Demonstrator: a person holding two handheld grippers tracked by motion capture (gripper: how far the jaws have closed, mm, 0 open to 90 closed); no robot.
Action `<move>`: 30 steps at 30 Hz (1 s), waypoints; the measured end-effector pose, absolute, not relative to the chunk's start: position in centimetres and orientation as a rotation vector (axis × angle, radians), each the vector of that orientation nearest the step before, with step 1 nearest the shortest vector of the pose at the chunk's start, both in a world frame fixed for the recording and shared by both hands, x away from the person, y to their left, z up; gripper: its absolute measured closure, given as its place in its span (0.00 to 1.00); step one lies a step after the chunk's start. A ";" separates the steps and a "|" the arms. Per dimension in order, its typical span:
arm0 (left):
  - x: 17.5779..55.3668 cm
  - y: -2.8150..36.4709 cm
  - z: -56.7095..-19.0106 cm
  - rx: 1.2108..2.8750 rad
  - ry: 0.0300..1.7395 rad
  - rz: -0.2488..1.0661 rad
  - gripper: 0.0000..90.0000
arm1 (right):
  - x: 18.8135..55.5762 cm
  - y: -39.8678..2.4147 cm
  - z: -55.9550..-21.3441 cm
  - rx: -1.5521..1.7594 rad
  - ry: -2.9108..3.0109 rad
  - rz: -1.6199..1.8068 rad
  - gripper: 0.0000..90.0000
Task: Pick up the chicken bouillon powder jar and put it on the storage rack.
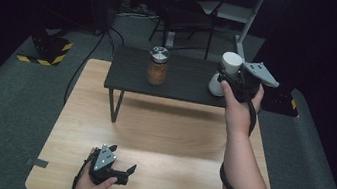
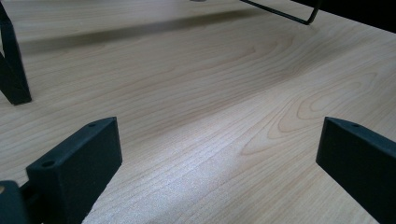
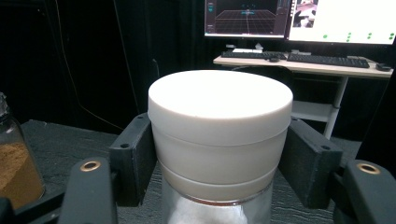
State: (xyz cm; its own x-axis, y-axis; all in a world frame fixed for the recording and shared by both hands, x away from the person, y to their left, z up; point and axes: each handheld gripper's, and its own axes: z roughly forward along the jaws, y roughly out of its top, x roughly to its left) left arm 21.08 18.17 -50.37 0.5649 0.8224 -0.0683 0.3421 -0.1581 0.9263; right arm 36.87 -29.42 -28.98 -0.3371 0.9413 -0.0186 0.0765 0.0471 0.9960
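My right gripper (image 3: 219, 154) is clamped on the jar's white cap (image 3: 219, 121), smooth and stiff, glass below probably fragile; left gripper (image 2: 219, 158) gapes empty.

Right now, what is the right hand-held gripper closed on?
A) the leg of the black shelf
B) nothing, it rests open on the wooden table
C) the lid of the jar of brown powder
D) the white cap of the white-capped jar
D: in the right gripper view the right hand-held gripper has a jaw pressed on each side of the white cap; the jar of brown powder stands apart on the black shelf.
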 end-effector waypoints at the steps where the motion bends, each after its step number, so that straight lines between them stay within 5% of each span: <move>1: 21.1 18.2 -50.3 1.745 0.970 0.568 0.00 | 36.9 -29.4 -29.0 1.063 1.539 1.391 0.37; 12: 21.1 18.3 -50.4 1.739 0.972 0.560 0.00 | 36.9 -29.4 -28.5 1.072 1.553 1.383 0.35; 22: 21.1 18.3 -50.4 1.737 0.976 0.556 0.00 | 36.8 -29.1 -28.5 1.084 1.541 1.401 0.01; 30: 21.1 18.4 -50.4 1.735 0.980 0.551 0.00 | 36.4 -29.5 -28.7 1.072 1.558 1.414 0.00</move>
State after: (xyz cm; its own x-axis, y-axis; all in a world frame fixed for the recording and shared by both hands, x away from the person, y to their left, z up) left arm 21.12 18.36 -50.38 0.5630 0.8219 -0.0865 0.3531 -0.1446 0.9243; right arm 36.41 -29.46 -28.75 -0.3583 0.9336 0.0009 0.0909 0.0339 0.9953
